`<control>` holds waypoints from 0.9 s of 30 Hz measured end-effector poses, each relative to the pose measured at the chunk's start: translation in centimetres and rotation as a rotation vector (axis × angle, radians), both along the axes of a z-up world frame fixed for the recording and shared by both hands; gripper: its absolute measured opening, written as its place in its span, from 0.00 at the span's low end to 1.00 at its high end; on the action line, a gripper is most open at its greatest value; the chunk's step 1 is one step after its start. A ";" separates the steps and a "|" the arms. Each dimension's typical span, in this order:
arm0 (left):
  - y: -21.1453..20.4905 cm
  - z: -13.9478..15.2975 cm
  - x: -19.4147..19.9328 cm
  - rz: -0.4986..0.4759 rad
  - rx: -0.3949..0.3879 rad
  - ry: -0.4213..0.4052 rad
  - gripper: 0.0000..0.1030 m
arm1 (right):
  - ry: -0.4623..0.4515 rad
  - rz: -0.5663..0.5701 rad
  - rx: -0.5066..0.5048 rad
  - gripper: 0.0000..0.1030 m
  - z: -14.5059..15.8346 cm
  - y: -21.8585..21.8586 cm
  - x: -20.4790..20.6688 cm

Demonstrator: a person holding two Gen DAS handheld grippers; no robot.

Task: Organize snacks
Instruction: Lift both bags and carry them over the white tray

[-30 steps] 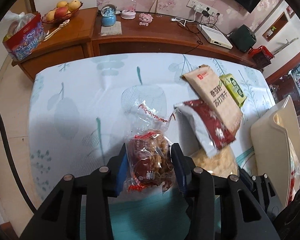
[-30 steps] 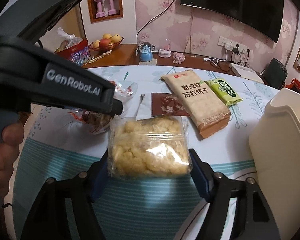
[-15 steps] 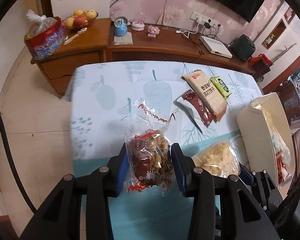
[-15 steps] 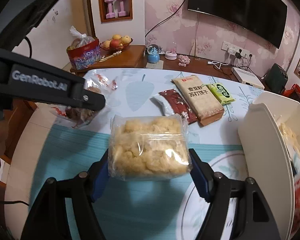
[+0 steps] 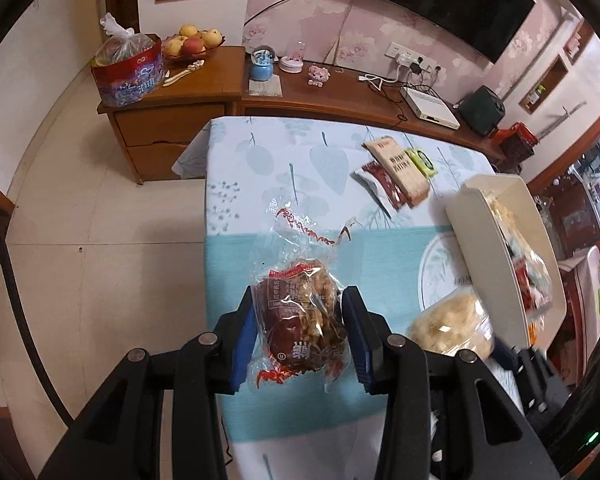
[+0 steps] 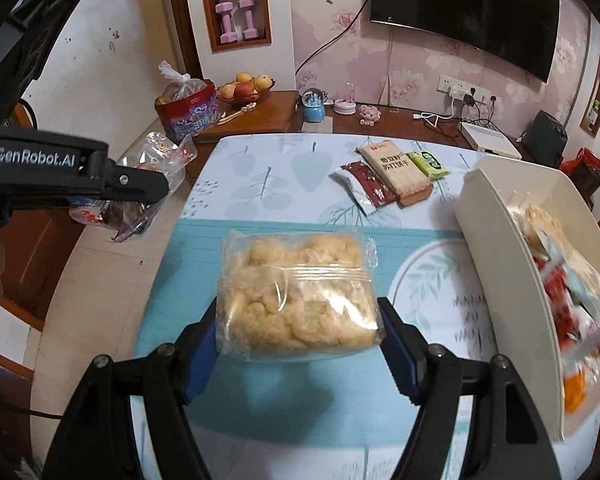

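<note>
My left gripper (image 5: 300, 332) is shut on a clear packet of dates and walnuts (image 5: 300, 316), held in the air above the table's left edge. The same packet (image 6: 140, 184) shows at the left of the right wrist view, under the left gripper's black arm. My right gripper (image 6: 300, 328) is shut on a clear bag of pale yellow puffed snack (image 6: 296, 300), also lifted; that bag (image 5: 452, 324) appears low on the right in the left wrist view. A cream bin (image 6: 496, 248) holding several snack packets stands on the right.
On the far part of the leaf-print table (image 6: 268, 176) lie a dark red packet (image 6: 366, 186), a tan cracker pack (image 6: 396, 170) and a small green packet (image 6: 428, 164). A wooden sideboard (image 5: 172, 108) with a fruit bowl stands behind. Tiled floor lies to the left.
Both grippers have risen and drawn back from the table with their packets still held, so the table and bin look smaller and more of the floor shows.
</note>
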State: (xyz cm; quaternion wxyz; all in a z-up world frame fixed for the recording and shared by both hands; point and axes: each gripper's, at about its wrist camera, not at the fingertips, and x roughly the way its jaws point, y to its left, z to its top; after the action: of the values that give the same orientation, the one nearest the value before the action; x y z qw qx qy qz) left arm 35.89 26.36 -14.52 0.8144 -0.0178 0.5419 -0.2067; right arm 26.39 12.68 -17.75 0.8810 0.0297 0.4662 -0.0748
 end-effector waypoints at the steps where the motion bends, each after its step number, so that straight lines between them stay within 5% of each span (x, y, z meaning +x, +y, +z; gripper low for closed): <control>1: 0.4 0.2 -0.7 -0.007 0.001 -0.004 0.39 | -0.002 0.000 0.004 0.71 0.4 0.1 -0.4; 12: 1.5 1.2 -6.7 -0.005 -0.025 -0.037 0.39 | 0.004 0.033 0.014 0.71 2.6 -1.7 -5.1; 27: -11.6 2.4 -15.8 -0.086 -0.175 -0.033 0.39 | -0.016 0.100 0.090 0.71 5.1 -10.7 -13.2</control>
State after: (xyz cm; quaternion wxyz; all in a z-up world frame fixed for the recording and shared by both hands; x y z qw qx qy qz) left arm 20.09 14.79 -12.10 0.8089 -0.0622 0.5085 -0.2884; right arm 13.19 2.01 -12.62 0.8852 0.0464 0.4628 -0.0094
